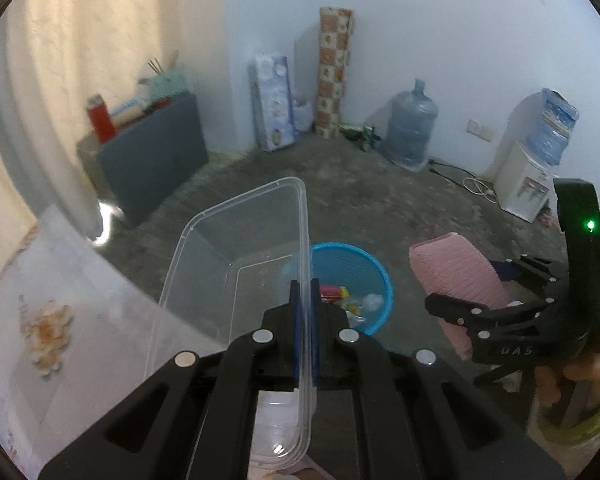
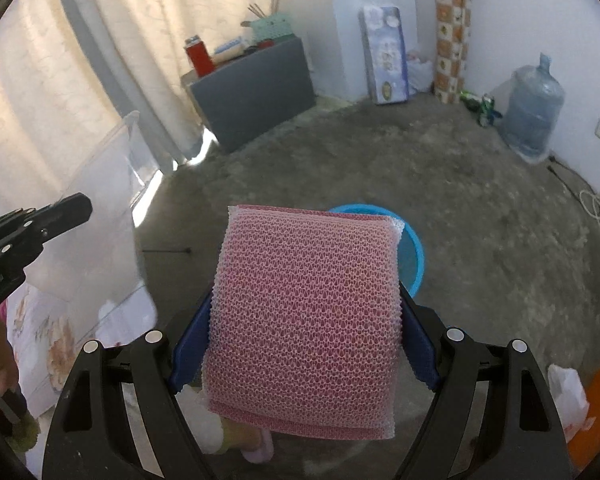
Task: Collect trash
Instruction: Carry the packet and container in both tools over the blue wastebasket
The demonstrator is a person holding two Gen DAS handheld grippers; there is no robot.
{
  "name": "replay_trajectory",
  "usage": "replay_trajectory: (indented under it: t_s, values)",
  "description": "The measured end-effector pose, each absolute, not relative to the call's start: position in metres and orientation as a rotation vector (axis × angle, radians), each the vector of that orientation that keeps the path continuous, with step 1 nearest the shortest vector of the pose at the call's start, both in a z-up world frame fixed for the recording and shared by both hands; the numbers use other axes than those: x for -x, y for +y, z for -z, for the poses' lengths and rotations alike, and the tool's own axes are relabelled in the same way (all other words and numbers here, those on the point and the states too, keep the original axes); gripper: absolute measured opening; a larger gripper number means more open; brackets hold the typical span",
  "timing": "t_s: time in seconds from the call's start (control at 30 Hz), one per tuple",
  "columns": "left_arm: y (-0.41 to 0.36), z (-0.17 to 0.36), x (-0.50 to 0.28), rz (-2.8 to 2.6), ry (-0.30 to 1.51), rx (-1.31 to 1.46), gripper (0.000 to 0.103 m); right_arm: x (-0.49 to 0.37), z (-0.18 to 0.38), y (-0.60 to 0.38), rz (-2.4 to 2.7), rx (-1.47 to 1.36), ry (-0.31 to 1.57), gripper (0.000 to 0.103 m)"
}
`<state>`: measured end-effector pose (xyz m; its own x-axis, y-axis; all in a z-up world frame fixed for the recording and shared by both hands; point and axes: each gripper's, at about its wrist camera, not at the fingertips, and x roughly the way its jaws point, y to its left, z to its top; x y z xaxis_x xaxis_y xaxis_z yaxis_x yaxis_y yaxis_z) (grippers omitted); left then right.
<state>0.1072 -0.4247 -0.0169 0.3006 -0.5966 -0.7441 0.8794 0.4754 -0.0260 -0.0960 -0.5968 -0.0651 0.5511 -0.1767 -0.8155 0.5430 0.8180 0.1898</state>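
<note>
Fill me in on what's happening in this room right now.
A person is clearing up with a tool in each hand. The left tool is clamped on the wall of a clear plastic tub, held up in the air. The right tool grips a pink sponge. Both hang over a blue basket on the floor with scraps already in it.

"DAS" in pale letters, on right claw [image 1: 432,304] body

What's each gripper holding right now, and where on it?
Left gripper pinches the clear tub by its right side wall at the rim. Right gripper clamps the pink sponge across its two side edges, near the lower half.
</note>
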Motion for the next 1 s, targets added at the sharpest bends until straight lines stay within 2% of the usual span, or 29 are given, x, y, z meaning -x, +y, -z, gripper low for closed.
replay_trajectory:
  t_s: [0.27, 0.57, 0.8, 0.83, 0.87, 0.93, 1.0]
  values:
    - [-0.499, 0.062, -0.130, 1.092, 0.963, -0.421, 0.003, 0.103, 0.081, -0.628, 0.478, -0.510, 0.903, 0.078]
    - [-0.567, 0.124, -0.163, 1.065, 1.145, -0.425, 0.003, 0.084, 0.128, -0.671, 0.504, -0.604, 0.980, 0.078]
    - [-0.605, 0.160, -0.186, 1.036, 1.221, -0.432, 0.006, 0.058, 0.163, -0.705, 0.525, -0.690, 1.006, 0.078]
    - [-0.607, 0.164, -0.190, 1.024, 1.225, -0.424, 0.014, 0.055, 0.167, -0.710, 0.531, -0.702, 1.003, 0.079]
    - [-0.607, 0.166, -0.194, 1.008, 1.227, -0.415, 0.028, 0.051, 0.171, -0.715, 0.532, -0.708, 0.999, 0.081]
    - [-0.608, 0.170, -0.203, 0.968, 1.218, -0.396, 0.049, 0.043, 0.179, -0.723, 0.546, -0.711, 0.995, 0.082]
    - [-0.604, 0.168, -0.208, 0.946, 1.195, -0.382, 0.051, 0.040, 0.188, -0.729, 0.553, -0.728, 0.995, 0.082]
